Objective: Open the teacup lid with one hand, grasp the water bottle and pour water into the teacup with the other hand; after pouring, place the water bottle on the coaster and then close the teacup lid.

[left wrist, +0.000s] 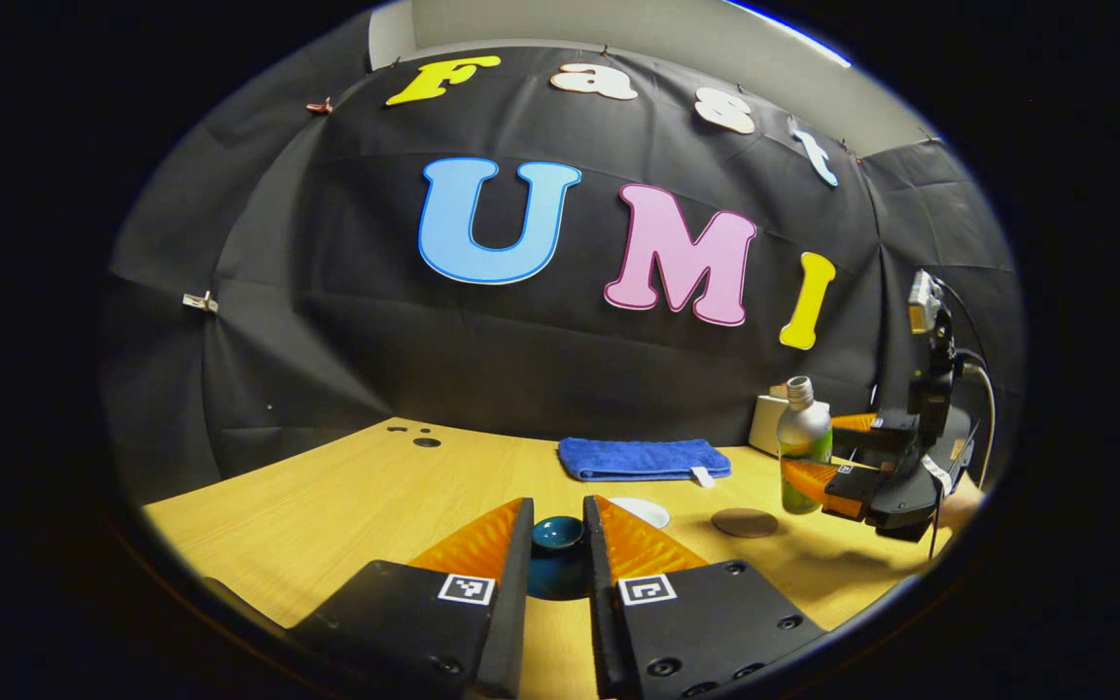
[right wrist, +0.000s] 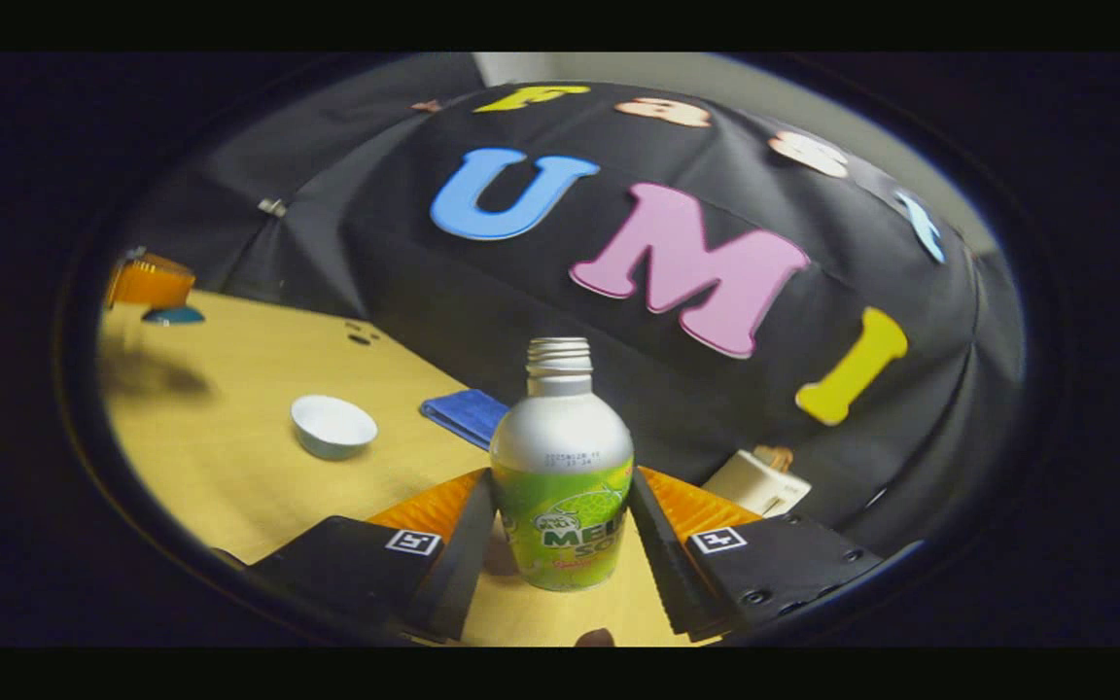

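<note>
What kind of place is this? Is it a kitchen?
Probably not a kitchen. It looks like a recording booth: black cloth hangs as the wall behind a wooden table. On the table are a blue towel and a white teacup, with a bottle between the right hand-held gripper's fingers.

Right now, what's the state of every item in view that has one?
teacup lid: off the cup, gripped in left gripper jaws
teacup: open, upright
water bottle: uncapped, upright, gripped in right gripper jaws
coaster: nothing on it
towel: folded, lying flat
</note>
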Available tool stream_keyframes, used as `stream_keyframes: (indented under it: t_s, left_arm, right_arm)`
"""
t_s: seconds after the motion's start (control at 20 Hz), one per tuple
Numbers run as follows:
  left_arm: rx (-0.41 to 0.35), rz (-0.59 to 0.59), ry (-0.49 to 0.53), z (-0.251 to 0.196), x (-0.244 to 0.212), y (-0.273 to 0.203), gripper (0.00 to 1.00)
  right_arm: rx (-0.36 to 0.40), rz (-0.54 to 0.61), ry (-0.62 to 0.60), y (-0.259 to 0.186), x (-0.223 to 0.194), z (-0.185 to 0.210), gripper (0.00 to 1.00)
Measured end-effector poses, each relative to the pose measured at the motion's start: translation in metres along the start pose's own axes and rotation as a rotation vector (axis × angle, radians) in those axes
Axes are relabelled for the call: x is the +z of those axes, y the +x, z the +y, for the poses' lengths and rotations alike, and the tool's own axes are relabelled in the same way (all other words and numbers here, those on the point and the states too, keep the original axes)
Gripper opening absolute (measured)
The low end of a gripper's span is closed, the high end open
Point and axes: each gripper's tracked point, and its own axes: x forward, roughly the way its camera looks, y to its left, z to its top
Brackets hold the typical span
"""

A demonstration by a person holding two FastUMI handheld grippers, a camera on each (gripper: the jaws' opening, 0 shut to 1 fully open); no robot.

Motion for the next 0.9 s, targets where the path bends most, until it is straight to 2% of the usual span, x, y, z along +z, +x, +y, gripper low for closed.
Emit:
stream_keyframes:
  t_s: [0.25,0.35,0.4,0.45,0.55,0.9]
  left_arm:
    - [0.002,0.003,-0.03,0.003,-0.002,0.0,0.32]
    - [0.013,0.01,-0.025,0.005,-0.003,-0.001,0.32]
    - [0.017,0.007,-0.02,0.006,-0.001,-0.001,0.32]
    - [0.021,0.003,-0.017,0.005,0.0,-0.002,0.32]
    - [0.025,-0.002,-0.015,0.006,0.002,-0.003,0.32]
    - [0.018,0.007,-0.017,0.008,0.0,-0.004,0.32]
  right_arm:
    - [0.057,0.016,-0.317,0.03,0.003,0.032,0.78]
    - [0.05,0.004,-0.429,0.032,0.0,0.038,0.78]
    - [0.045,-0.003,-0.485,0.029,-0.001,0.04,0.74]
    - [0.042,-0.01,-0.54,0.029,-0.004,0.04,0.78]
    - [0.041,-0.02,-0.647,0.028,-0.008,0.046,0.77]
    - [0.102,-0.014,-0.88,0.037,-0.013,0.069,0.78]
